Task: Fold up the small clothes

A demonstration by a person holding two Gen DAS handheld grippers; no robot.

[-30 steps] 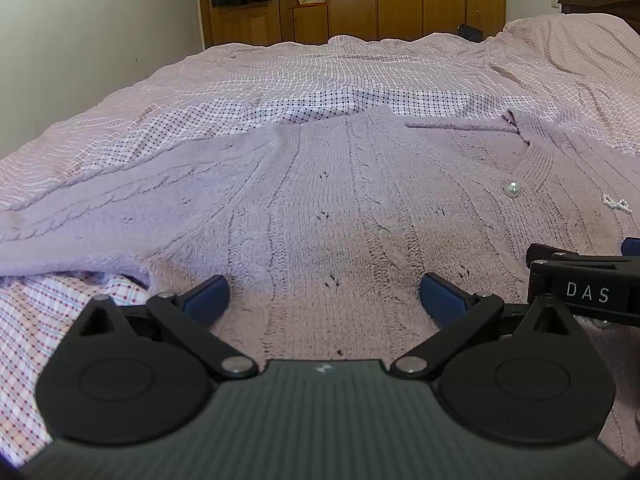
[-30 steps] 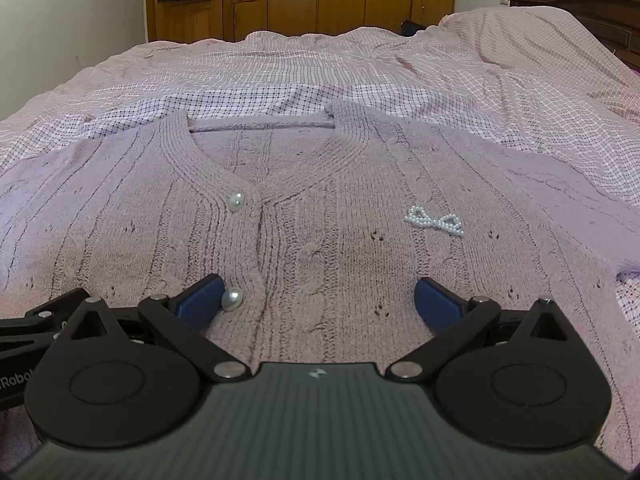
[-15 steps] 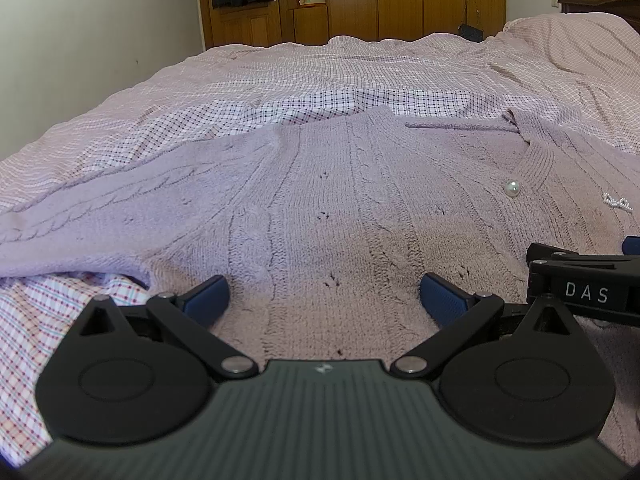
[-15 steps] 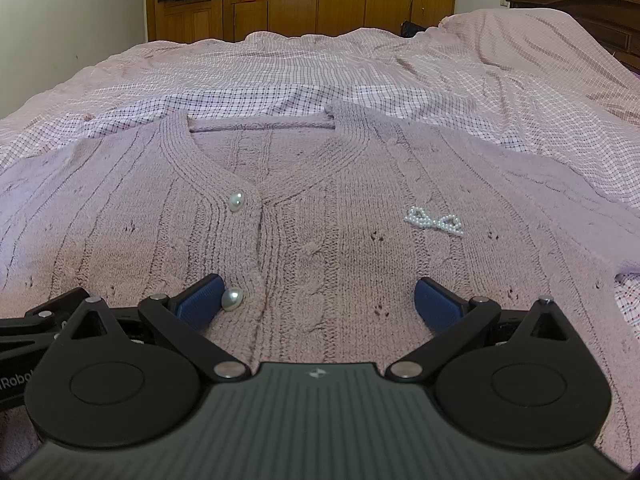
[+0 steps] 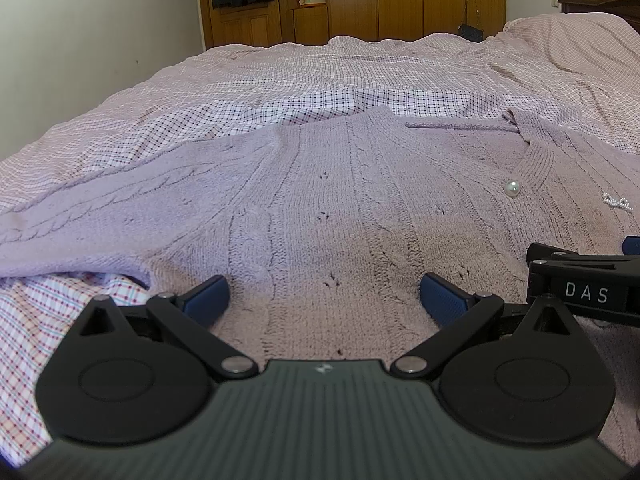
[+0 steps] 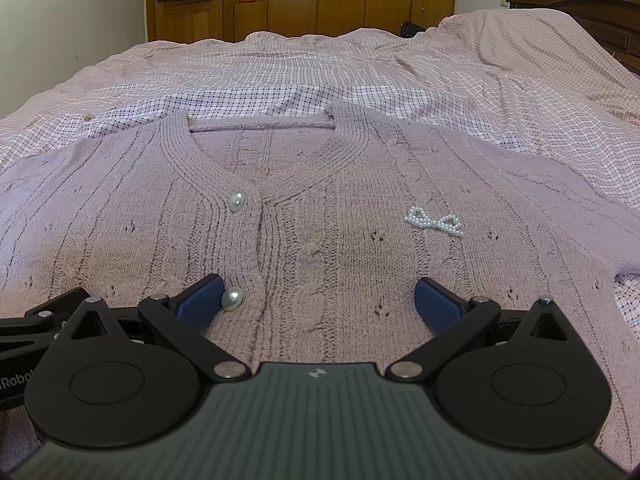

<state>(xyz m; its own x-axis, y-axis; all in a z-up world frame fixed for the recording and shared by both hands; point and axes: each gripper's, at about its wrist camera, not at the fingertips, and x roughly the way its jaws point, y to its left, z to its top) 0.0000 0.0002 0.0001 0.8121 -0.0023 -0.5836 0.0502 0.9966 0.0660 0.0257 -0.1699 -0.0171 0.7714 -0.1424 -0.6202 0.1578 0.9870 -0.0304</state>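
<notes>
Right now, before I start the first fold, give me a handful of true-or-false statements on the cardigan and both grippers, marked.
1. The lilac cable-knit cardigan lies face up and spread flat on the checked bed cover. True.
2. The left gripper is clamped on the knit. False: its jaws stand wide apart over the knit, gripping nothing.
3. A pearl bow sits on the chest panel, to the right of the button band in the right wrist view. True.
4. The right gripper holds a sleeve. False: it is open above the front panel.
5. The top pearl button is missing. False: it is there, with a second pearl button beside the right gripper's left finger.
</notes>
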